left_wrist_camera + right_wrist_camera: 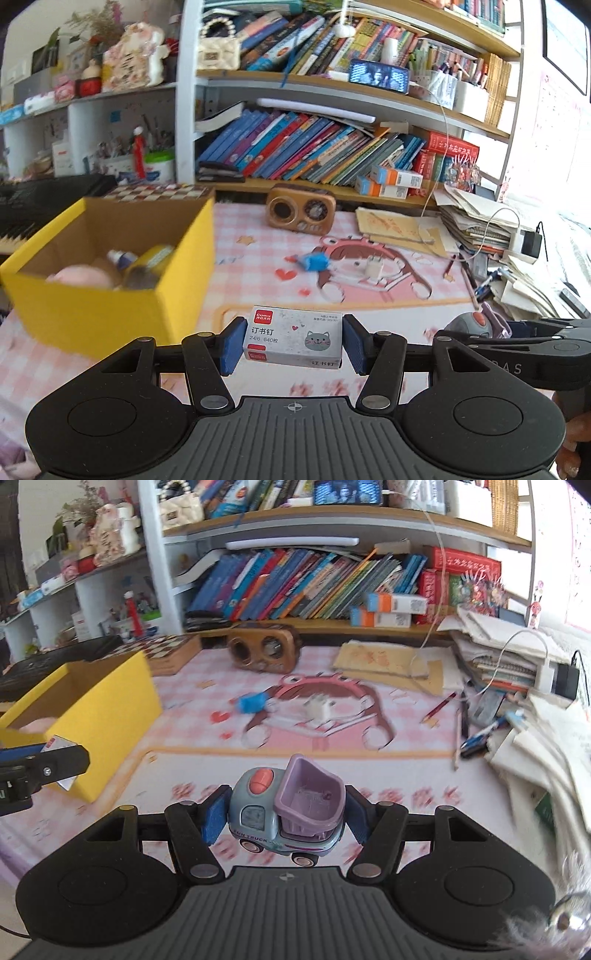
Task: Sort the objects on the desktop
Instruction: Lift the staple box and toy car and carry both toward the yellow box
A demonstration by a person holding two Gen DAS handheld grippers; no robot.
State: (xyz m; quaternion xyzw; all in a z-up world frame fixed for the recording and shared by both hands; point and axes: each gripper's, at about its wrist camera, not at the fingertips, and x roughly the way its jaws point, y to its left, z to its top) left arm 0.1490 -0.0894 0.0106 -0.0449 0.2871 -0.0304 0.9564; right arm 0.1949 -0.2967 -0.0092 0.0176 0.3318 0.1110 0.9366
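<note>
- The left gripper (293, 341) is clamped on a staple box (293, 339), blue pads pressed to both short ends, the box lifted above the pink desk mat (258, 243).
- Ahead and to its left stands the yellow box (110, 314); its contents are blurred, with a bottle and a pink shape only partly readable.
- The right gripper (284, 818) pinches a toy truck (288, 812) by its sides, purple bucket facing up.
- Farther ahead of it lie a blue item (251, 703) and a white charger (317, 709), both smeared by blur.
- The left gripper's tip enters the right view at its left edge, mostly cut off.
</note>
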